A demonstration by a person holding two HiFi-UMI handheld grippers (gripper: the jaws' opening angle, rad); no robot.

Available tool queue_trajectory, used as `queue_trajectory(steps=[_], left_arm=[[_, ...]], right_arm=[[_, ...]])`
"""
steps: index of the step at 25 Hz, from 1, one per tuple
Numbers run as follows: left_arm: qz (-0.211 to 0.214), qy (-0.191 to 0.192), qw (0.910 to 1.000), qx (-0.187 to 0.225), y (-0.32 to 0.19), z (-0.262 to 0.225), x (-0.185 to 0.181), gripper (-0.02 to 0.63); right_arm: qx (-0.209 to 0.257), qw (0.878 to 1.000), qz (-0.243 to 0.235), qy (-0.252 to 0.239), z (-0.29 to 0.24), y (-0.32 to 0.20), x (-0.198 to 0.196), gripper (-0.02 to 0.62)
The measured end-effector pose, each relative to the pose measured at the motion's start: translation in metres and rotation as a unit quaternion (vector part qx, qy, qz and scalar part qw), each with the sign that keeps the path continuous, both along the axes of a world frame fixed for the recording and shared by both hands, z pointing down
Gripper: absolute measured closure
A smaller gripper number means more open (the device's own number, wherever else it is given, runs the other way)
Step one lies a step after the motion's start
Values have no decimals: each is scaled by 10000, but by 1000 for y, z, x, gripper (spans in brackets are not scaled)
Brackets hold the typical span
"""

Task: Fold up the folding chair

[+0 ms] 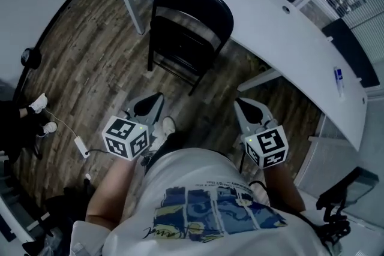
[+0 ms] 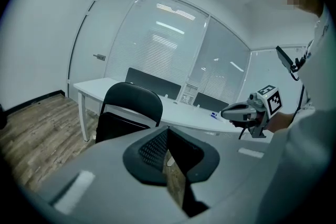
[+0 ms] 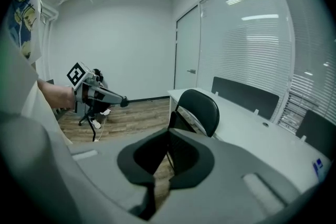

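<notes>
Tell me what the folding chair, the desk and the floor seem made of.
Folding chair: probably black painted metal, thin tubular legs, faint sheen on backrest. Desk: white, smooth, matte top, likely laminate. Floor: wood-grain planks, wood or vinyl, cannot tell.

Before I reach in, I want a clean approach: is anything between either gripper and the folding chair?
Nothing visible. Only bare wood floor lies between the left gripper, the right gripper and the folding chair; the white desk stands beyond the chair. Both grippers are shut and empty.
</notes>
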State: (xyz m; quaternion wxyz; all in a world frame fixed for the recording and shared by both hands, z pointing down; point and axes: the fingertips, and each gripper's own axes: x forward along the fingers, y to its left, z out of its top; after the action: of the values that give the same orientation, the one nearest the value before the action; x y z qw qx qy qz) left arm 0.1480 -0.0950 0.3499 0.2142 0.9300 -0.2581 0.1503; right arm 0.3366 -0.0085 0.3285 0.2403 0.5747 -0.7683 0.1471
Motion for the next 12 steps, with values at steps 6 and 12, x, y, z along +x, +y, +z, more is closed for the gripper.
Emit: queue_trajectory(steps=[6, 12], left_arm=[[-27, -106, 9999, 72, 74, -5, 13, 604], [-152, -338, 9991, 211, 141, -18, -3, 604]], right_arm=[[18, 9998, -110, -150, 9, 63, 11, 592], [-5, 9988, -303, -397, 16, 113, 1, 592]])
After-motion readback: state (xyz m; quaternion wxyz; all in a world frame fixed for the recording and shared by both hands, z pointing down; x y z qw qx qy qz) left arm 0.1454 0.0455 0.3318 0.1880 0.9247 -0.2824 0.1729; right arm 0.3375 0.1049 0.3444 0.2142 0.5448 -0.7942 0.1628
